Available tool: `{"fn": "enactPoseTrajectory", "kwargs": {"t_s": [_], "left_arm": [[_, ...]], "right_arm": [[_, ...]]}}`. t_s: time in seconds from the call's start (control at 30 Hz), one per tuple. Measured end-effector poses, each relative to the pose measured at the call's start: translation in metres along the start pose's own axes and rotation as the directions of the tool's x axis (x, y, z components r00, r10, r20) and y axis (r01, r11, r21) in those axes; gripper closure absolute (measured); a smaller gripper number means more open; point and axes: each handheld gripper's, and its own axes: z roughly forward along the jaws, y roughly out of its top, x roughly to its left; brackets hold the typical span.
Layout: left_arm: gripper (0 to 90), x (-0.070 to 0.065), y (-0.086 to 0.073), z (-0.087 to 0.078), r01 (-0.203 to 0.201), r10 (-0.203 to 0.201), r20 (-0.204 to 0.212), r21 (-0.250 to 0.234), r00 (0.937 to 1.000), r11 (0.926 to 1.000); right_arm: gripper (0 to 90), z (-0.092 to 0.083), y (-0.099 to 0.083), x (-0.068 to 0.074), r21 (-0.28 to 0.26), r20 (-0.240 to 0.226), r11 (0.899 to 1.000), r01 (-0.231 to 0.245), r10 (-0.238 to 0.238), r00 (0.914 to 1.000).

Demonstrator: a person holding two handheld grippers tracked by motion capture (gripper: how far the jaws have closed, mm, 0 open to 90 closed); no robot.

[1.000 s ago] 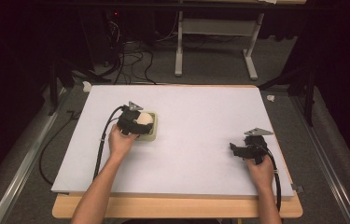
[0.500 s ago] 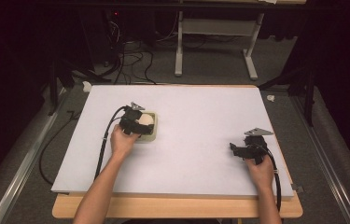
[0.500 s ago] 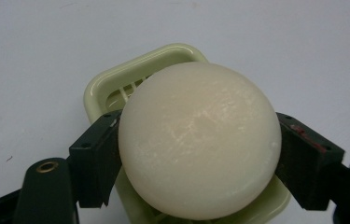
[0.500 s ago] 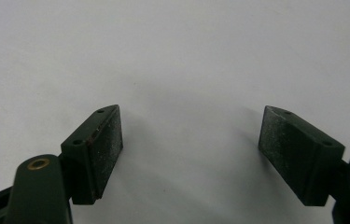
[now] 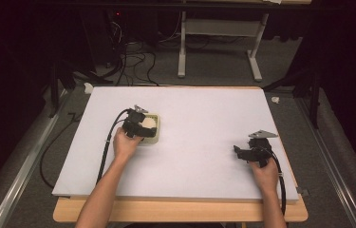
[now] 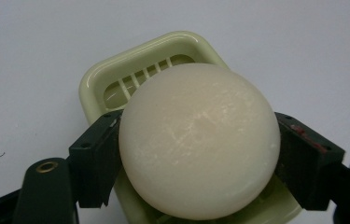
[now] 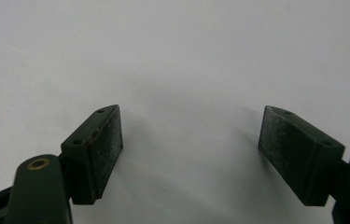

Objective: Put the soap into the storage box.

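A: What is the left gripper point(image 6: 196, 154) doing at the bottom of its own view?

B: Its jaws are pressing on either side of a round, pale soap point(image 6: 199, 140), which is sitting in the middle of that frame. So it is clamping the soap, not hanging loose around it.

A: And where is the soap lying?

B: It is sitting over a pale green soap dish point(image 6: 116, 74), whose slatted bottom is peeking out in the upper left of the left gripper view. I cannot tell whether the soap is resting on the slats or being held just above them. In the high view the dish point(image 5: 153, 138) is lying left of centre on the white table point(image 5: 199, 114), with the left gripper point(image 5: 135, 126) over it.

A: Why gripping it across the widest part?

B: My guess is that a smooth, rounded bar is slipping easily, so squeezing across the middle is giving the pads the surest purchase. The slats are probably there for draining.

A: And the right gripper point(image 7: 189, 154)?

B: Its jaws are standing wide apart with nothing between them, just bare white table behind. In the high view it point(image 5: 254, 152) is resting at the lower right, well apart from the dish, likely keeping out of the way while the left hand point(image 5: 126, 145) is working alone.
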Motion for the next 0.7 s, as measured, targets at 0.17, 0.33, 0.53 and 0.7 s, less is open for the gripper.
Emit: {"fn": "enactPoseTrajectory", "kwargs": {"t_s": [0.17, 0.33, 0.53, 0.7], "left_arm": [[22.4, 0.001, 0.004, -0.009, 0.017, -0.018, -0.009, -0.064, 0.9998, 0.9978], [18.8, 0.002, 0.004, -0.014, 0.007, -0.008, -0.017, -0.057, 0.9998, 0.9983], [17.9, 0.0, 0.003, -0.025, 0.003, -0.004, -0.008, -0.09, 1.0, 0.9959], [17.9, 0.002, 0.001, -0.039, 0.003, -0.004, -0.005, -0.122, 1.0, 0.9926]], "right_arm": [[22.3, 0.0, 0.0, 0.0, 0.0, 0.0, 1.0, 0.0, 0.0, 1.0], [22.3, 0.0, 0.0, 0.0, 0.0, 0.0, 1.0, 0.0, 0.0, 1.0], [22.3, 0.0, 0.0, 0.0, 0.0, 0.0, 1.0, 0.002, -0.002, 1.0], [22.4, 0.0, 0.0, 0.0, 0.0, 0.0, 1.0, 0.001, -0.001, 1.0]]}}
